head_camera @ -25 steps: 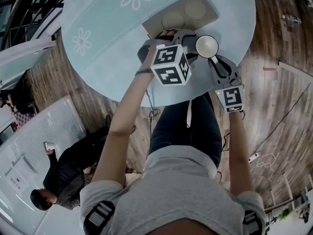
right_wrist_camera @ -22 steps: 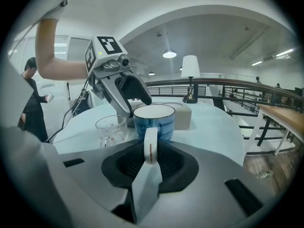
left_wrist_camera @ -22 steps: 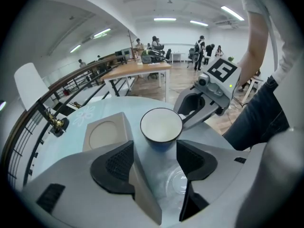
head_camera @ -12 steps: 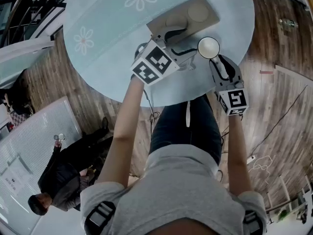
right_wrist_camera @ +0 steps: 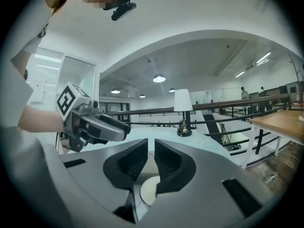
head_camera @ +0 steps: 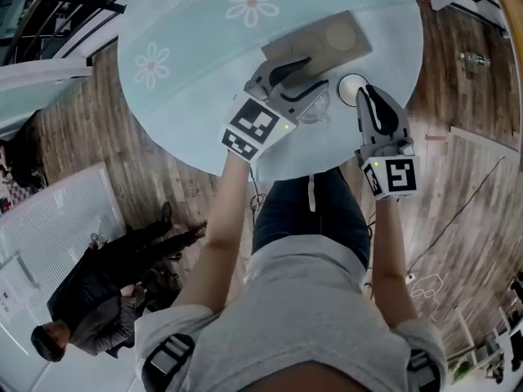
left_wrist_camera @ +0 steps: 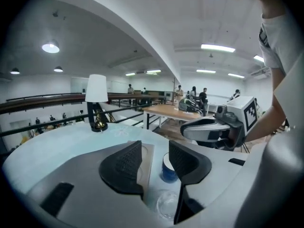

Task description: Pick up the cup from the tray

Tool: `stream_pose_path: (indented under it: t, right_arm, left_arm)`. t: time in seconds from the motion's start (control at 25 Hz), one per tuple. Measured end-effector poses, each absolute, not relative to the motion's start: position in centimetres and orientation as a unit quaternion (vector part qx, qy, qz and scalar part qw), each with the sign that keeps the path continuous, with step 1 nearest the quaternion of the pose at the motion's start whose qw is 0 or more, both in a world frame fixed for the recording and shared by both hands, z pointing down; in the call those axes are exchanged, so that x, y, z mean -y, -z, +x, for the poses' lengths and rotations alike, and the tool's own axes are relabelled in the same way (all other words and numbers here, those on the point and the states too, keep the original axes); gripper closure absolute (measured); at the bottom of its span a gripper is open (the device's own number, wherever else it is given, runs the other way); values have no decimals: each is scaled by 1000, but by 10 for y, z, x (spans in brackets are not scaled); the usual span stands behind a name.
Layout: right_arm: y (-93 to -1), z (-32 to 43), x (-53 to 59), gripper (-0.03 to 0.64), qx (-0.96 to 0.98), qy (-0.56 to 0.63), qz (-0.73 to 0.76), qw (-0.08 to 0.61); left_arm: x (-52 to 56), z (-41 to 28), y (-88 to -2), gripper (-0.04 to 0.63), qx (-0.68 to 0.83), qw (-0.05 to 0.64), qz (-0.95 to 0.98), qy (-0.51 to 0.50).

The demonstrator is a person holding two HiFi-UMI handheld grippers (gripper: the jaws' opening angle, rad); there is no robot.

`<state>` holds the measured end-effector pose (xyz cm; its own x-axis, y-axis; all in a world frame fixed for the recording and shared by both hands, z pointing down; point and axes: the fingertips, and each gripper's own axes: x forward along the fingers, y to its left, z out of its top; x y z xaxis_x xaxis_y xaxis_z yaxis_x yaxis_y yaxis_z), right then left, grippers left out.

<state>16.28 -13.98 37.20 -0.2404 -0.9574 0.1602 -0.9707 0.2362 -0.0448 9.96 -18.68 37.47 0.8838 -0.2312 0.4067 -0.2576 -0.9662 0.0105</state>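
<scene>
Already off the tray: cup on the cloth, right gripper nearest.
Round table [head_camera: 188,72] carries the tray [head_camera: 335,35] at 12 o'clock in the head view. Left gripper [left_wrist_camera: 156,148] has its jaws spread, just been closing, nothing pinched. Right gripper [right_wrist_camera: 151,148] has its jaws just closed down to a narrow slit, nothing in it. Cup [head_camera: 350,88] stands upright, mouth up, just beside the tray's 4 o'clock corner. It sits below the right gripper's tips and at 3 o'clock of the left. Likely needs a downward reach by the right.
</scene>
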Motion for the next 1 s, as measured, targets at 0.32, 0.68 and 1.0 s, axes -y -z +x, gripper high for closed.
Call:
stream_pose_path:
  t: [0.32, 0.68, 1.0]
  right_arm:
    - [-325, 122, 166, 607, 786, -62, 615, -2]
    - [-307, 110, 168, 609, 786, -51, 616, -6]
    - [-299, 107, 166, 609, 782, -51, 621, -8]
  left_arm:
    - [195, 61, -327, 588, 251, 49, 961, -102]
    - [196, 44, -308, 588, 330, 38, 941, -69]
    - [195, 41, -303, 588, 347, 32, 935, -69]
